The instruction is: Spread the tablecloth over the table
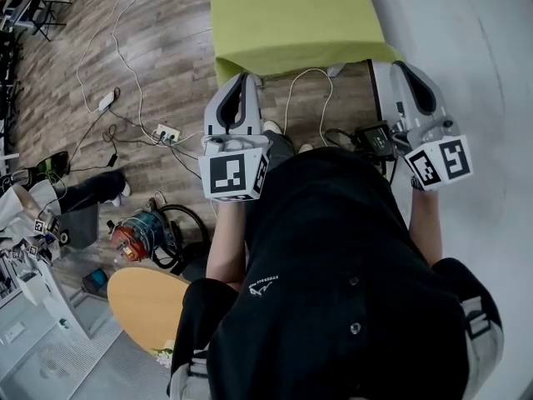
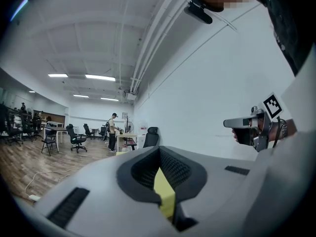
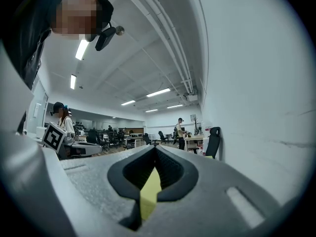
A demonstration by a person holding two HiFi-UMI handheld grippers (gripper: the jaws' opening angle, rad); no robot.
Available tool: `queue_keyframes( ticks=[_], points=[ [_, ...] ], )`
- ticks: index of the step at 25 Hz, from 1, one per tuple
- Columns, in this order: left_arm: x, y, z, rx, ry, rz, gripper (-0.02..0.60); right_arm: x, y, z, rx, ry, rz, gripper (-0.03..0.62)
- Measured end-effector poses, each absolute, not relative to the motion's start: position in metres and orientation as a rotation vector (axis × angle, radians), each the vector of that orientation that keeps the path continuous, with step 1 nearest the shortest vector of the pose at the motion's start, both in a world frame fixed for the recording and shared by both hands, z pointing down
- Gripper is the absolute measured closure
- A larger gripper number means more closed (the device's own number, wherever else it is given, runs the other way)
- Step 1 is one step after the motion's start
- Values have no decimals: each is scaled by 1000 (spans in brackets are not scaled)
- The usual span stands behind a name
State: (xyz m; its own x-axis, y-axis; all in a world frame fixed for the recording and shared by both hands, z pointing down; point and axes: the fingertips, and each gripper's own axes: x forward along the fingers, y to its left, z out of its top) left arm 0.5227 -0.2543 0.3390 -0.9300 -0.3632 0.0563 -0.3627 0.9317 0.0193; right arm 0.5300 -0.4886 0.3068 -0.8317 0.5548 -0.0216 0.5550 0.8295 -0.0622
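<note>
**Black shirt below, lime cloth pinched in both grippers**

Black shirt [image 1: 350, 282] fills the lower part of the head view, and both forearms reach forward from it. The left gripper [image 1: 241, 80] and the right gripper [image 1: 410, 69] are held level with each other, well apart, their marker cubes turned toward the camera.

Beyond their tips lies the tablecloth [image 1: 291, 15], a plain yellow-green sheet, matte and without pattern. It stretches away toward the top of the view above the wooden floor [image 1: 150, 57]. Its near edge runs between the two grippers, and the left corner is folded under into a soft roll. What lies beneath it is hidden.

In the left gripper view, the dark ribbed pads [image 2: 173, 169] are closed on a narrow strip of the cloth [image 2: 165, 199], which stands upright between them. In the right gripper view, the jaws likewise clamp a thin yellow-green fold [image 3: 148, 196].

White cables [image 1: 125, 65] trail across the floor to a power strip [image 1: 166, 132]. A round wooden board [image 1: 146, 302] sits beside the person's left elbow.
</note>
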Motion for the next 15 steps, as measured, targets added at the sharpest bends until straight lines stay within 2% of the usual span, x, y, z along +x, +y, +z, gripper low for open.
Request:
queue_keyframes(
  ticks=[15],
  points=[
    [522,-241,358,512,-3021,-23,575,516,-485,318,933,3000,-90,588]
  ],
)
